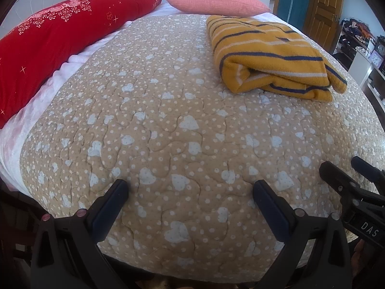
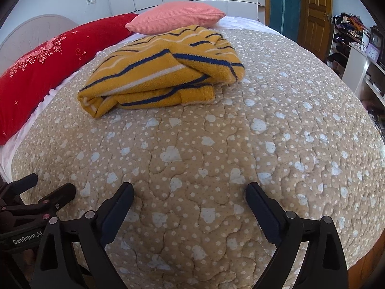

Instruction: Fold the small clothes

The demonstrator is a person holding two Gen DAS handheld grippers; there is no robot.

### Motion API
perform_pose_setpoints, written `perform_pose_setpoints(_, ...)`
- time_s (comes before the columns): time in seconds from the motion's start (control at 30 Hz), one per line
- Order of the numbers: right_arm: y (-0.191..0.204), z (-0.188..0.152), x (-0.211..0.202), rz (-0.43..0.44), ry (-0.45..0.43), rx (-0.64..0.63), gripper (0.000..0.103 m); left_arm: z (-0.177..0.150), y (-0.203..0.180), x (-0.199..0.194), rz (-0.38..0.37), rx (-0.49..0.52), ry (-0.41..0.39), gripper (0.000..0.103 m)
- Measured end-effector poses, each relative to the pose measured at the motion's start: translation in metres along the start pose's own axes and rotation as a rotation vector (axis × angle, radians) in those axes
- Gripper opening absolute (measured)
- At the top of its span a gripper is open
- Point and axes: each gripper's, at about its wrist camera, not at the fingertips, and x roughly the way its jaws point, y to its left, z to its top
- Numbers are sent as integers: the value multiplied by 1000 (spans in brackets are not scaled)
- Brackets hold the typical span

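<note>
A mustard-yellow knit garment with navy and white stripes (image 1: 272, 55) lies folded in a thick bundle on the tan quilt (image 1: 168, 125), far right in the left wrist view. In the right wrist view the garment (image 2: 163, 72) sits ahead and to the left. My left gripper (image 1: 190, 187) is open and empty, low over the near quilt, well short of the garment. My right gripper (image 2: 190, 190) is open and empty too, also near the front of the quilt (image 2: 216, 156). The right gripper (image 1: 346, 171) shows at the right edge of the left wrist view, and the left gripper (image 2: 41, 185) at the lower left of the right wrist view.
A red embroidered bolster (image 1: 55, 43) runs along the left side and a pink pillow (image 1: 216, 0) lies at the head of the bed. A wooden door (image 2: 315, 12) and shelves with clutter and clocks (image 2: 356, 48) stand to the right.
</note>
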Motion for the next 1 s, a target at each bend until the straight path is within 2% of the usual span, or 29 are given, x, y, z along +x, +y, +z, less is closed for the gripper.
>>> perform_pose_setpoints(0.33, 11, -1, 5, -36, 1, -16, 102, 3, 4, 4, -13, 17, 25, 103)
perform_pose_setpoints(0.63, 11, -1, 5, -42, 2, -15, 102, 1, 3, 1, -17, 26, 2, 103)
perform_pose_setpoints(0.77, 10, 1, 3, -25, 16, 0, 103, -1, 1, -13, 18, 30, -49, 103)
perform_pose_setpoints(0.87, 0, 3, -8, 47, 11, 65, 103, 4, 4, -40, 45, 17, -150, 103)
perform_pose_setpoints(0.93, -7, 4, -14, 72, 4, 107, 103, 9, 10, -65, 39, -12, -225, 103)
perform_pose_setpoints(1.0, -13, 5, -24, 80, -14, 143, 103, 12, 14, -82, 41, -29, -265, 103)
